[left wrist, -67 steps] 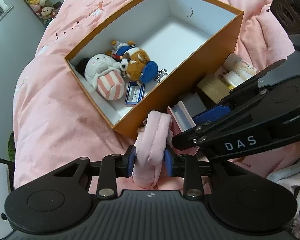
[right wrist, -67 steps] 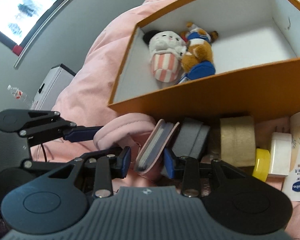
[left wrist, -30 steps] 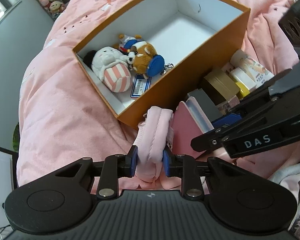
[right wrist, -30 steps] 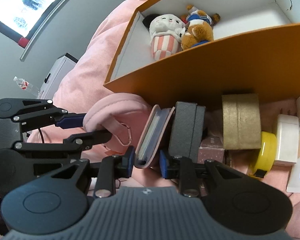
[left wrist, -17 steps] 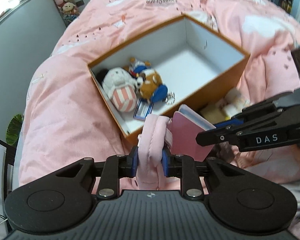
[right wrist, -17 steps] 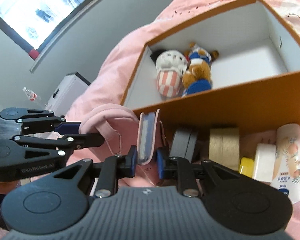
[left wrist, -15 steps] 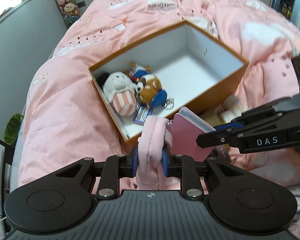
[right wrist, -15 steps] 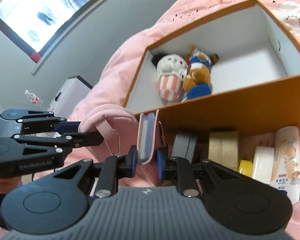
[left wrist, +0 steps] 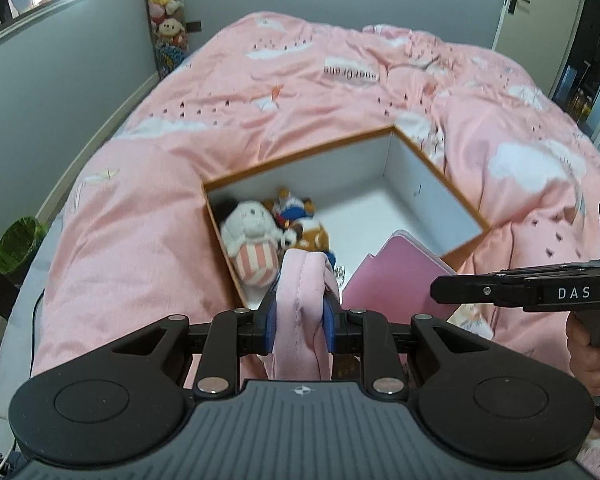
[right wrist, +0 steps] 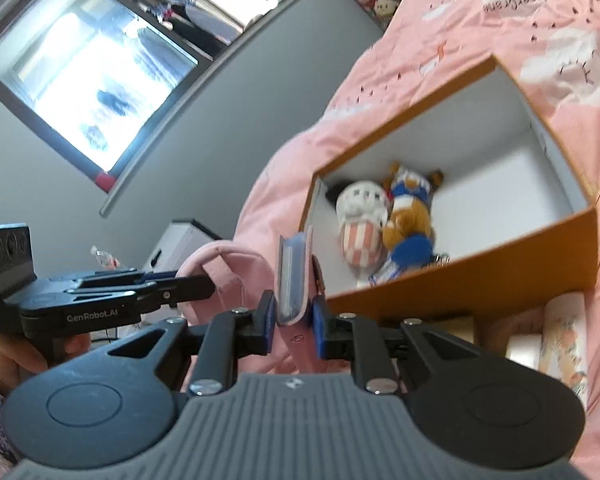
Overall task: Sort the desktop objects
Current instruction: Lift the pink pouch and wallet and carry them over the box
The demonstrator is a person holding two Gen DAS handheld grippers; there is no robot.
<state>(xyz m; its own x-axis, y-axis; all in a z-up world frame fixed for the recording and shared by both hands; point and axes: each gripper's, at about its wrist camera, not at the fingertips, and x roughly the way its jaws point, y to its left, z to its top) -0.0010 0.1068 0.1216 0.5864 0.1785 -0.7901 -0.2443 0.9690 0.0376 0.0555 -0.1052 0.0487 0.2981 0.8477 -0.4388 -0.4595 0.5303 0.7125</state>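
Soft stitched cloth pouch (left wrist: 300, 304), matt cardboard box (left wrist: 428, 184), fuzzy plush toys (left wrist: 252, 236).

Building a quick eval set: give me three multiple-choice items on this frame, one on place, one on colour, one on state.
1. Where do the plush toys lie?
A. in the orange box
B. on the floor
C. on the duvet

2. What colour is the box's inside?
A. white
B. black
C. green

3. What does the right gripper hold?
A. nothing
B. pink card holder
C. a bottle

Key: 1 A, they sit at the box's left end; 2 A, white walls and floor show; 3 B, blue pads press its sides.
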